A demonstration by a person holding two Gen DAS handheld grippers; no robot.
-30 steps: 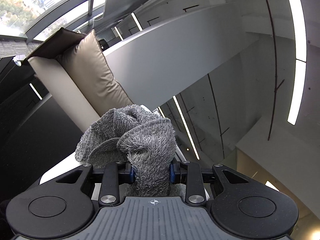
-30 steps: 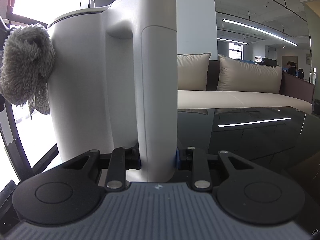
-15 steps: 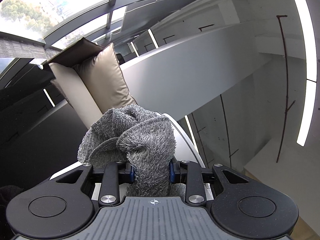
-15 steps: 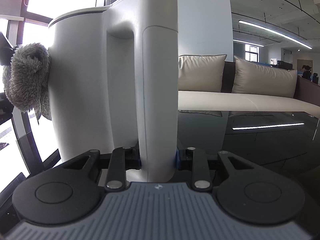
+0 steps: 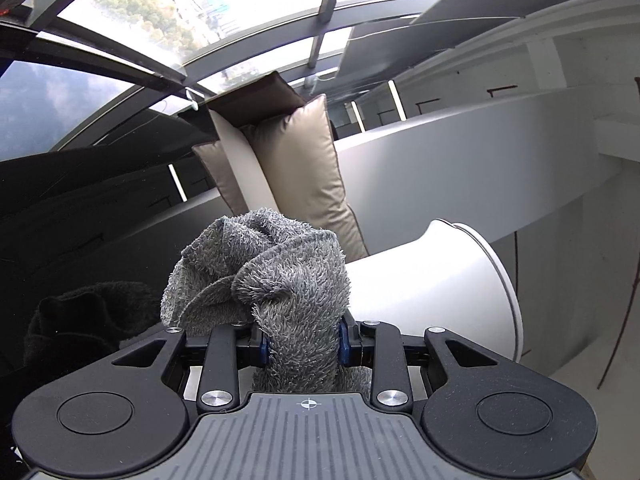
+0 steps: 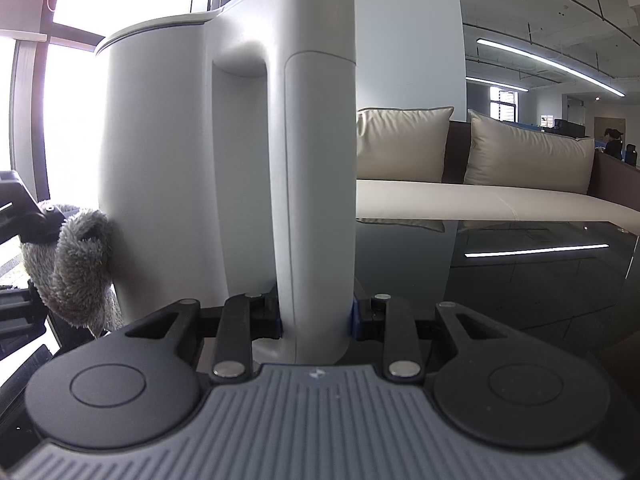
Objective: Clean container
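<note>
Right wrist view: the right tool (image 6: 316, 322) is clamped on the handle (image 6: 316, 184) of a white container (image 6: 160, 168), a tall jug-like vessel that stands upright on the dark glossy counter (image 6: 520, 276). Its fingers press the handle's lower end from both sides. At the far left, low against the container's wall, a grey fluffy cloth (image 6: 76, 268) touches the white surface, held by the left tool, of which only a black edge shows there. Behind the counter runs a cream sofa (image 6: 480, 200) with two beige cushions (image 6: 528, 156).

In the left wrist view, which is rolled sideways, the left tool (image 5: 302, 346) is closed on the cloth (image 5: 276, 280), a bunched wad squeezed between its blue-padded fingers and rising past them. Just beyond and to the right of the cloth lies the container's wall (image 5: 432, 296), with its rim at the right. Windows (image 5: 160, 12) fill the upper left.
</note>
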